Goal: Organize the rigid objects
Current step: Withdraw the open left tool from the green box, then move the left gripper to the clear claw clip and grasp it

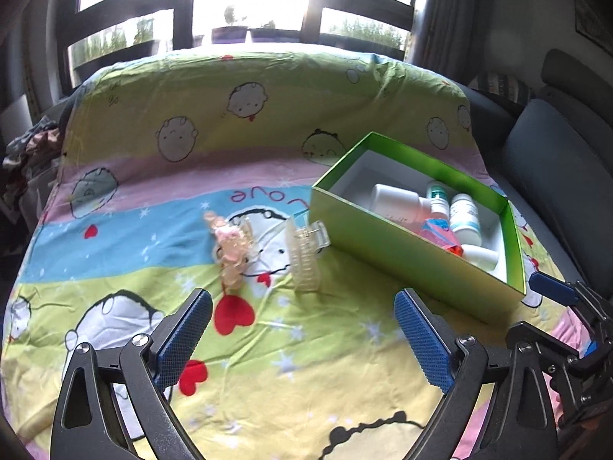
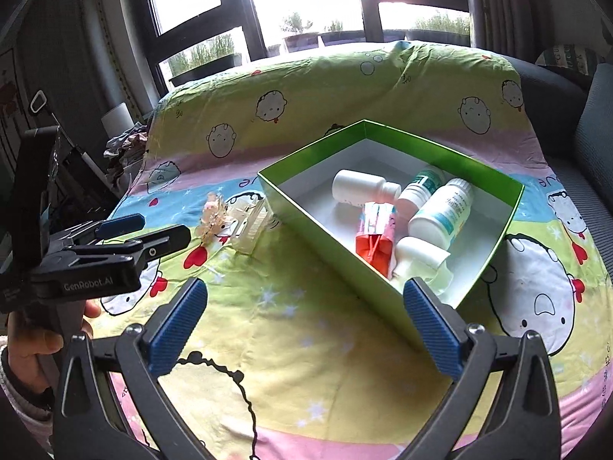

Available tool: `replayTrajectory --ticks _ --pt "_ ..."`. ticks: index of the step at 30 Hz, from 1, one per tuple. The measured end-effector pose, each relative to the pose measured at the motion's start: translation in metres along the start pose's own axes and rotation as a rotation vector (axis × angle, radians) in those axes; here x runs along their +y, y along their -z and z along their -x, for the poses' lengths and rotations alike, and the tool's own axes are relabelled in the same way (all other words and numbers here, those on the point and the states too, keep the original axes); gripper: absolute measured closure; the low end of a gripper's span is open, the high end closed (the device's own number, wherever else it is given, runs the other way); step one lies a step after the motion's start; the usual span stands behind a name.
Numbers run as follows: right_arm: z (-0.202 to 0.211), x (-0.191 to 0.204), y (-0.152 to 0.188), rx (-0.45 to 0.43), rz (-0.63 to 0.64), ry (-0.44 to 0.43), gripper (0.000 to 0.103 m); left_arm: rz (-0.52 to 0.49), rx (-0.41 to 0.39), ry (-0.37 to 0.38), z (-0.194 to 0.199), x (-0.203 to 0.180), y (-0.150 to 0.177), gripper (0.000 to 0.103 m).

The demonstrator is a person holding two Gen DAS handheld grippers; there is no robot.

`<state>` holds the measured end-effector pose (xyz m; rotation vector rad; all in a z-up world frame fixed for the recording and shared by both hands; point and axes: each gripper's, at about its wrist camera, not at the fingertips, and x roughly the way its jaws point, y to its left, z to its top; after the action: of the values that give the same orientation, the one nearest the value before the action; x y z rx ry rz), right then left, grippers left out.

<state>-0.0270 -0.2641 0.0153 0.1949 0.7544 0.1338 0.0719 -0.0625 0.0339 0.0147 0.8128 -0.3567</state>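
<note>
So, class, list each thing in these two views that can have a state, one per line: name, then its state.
Green box: open, no lid, partly filled.
White bottles: lying on their sides inside the box.
Pink and red carton: lying inside the box.
Clear hair claw clip: on the bedsheet, outside the box.
Pink hair clip: on the bedsheet, outside the box.
Left tool: open, empty.
Right tool: open, empty.

My left gripper [image 1: 302,339] and right gripper [image 2: 304,329] share black skeletal arms, silver screws and blue knurled pads [image 2: 177,329]. The left's body reads "GenRobot.AI" in white; my bare hand [image 2: 28,349] wears a pinkish knit cuff.
</note>
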Motion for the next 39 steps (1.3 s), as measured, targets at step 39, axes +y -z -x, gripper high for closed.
replayTrajectory --ticks 39 --pt "-0.167 0.057 -0.024 0.115 -0.109 -0.210 0.031 0.252 0.248 0.490 -0.110 0.054 -0.029 0.007"
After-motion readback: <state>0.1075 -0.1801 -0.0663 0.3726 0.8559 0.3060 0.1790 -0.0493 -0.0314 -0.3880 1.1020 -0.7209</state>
